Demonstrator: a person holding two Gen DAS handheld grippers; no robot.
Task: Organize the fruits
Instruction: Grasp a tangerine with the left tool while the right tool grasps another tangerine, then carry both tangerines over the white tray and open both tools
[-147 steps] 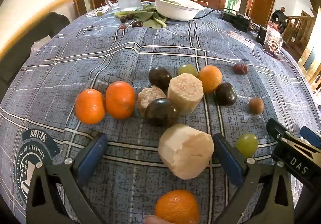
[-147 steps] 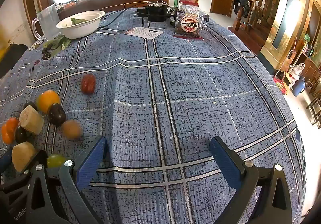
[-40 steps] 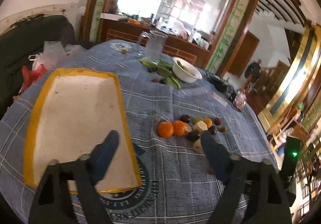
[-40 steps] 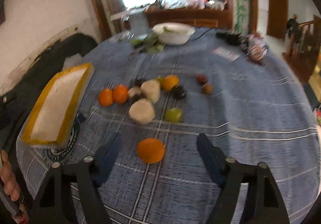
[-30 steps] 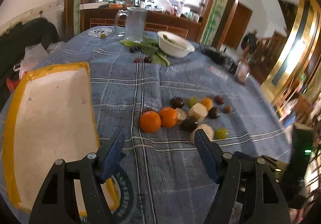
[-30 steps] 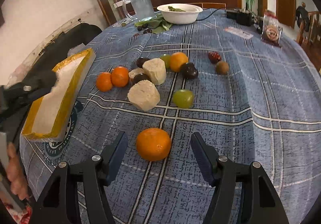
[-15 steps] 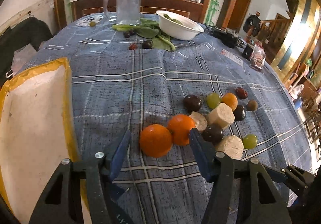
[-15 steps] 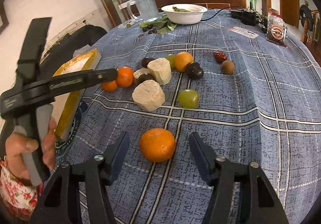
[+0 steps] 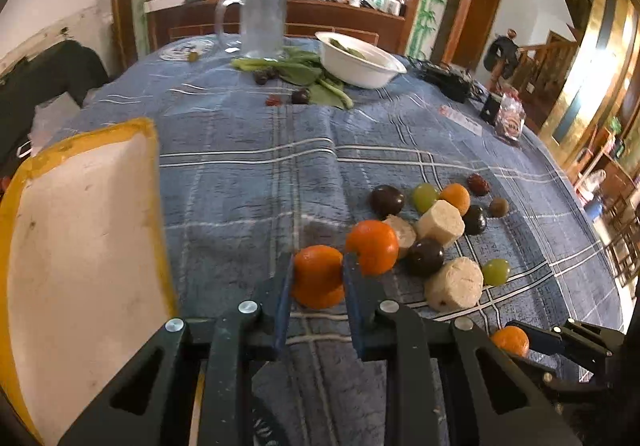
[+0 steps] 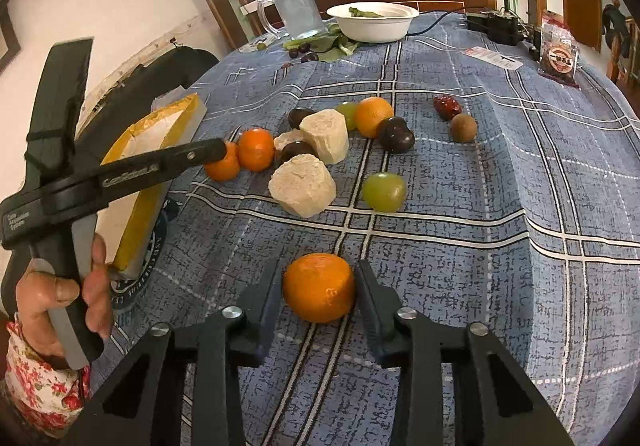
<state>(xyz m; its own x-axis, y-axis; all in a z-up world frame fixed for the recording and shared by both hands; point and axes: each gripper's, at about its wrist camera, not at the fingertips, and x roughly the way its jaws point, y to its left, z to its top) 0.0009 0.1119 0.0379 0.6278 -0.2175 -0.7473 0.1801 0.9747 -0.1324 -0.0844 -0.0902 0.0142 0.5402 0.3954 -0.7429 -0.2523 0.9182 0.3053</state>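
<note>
Mandarins are the first picks here, one per hand. The left hand-held gripper (image 9: 318, 278) is closed on the leftmost round orange mandarin (image 9: 319, 276) of the cluster, its blue pads pressed to both flanks, likely because that fruit lies nearest the yellow-rimmed white tray (image 9: 80, 246) at the left of the blue plaid-clothed table (image 9: 248, 174). The right hand-held gripper (image 10: 318, 296) straddles a lone orange mandarin (image 10: 319, 287) lying apart from the pile, nearest the person; its jaws are closing, and the pads sit just beside the peel (contact is not clear). Both fruits rest on the cloth. Their skin is glossy and dimpled, firm-looking, slightly flattened. Pale beige cut chunks (image 10: 302, 187), green grapes (image 10: 383, 191) and dark plums (image 10: 396, 135) lie close behind.
</note>
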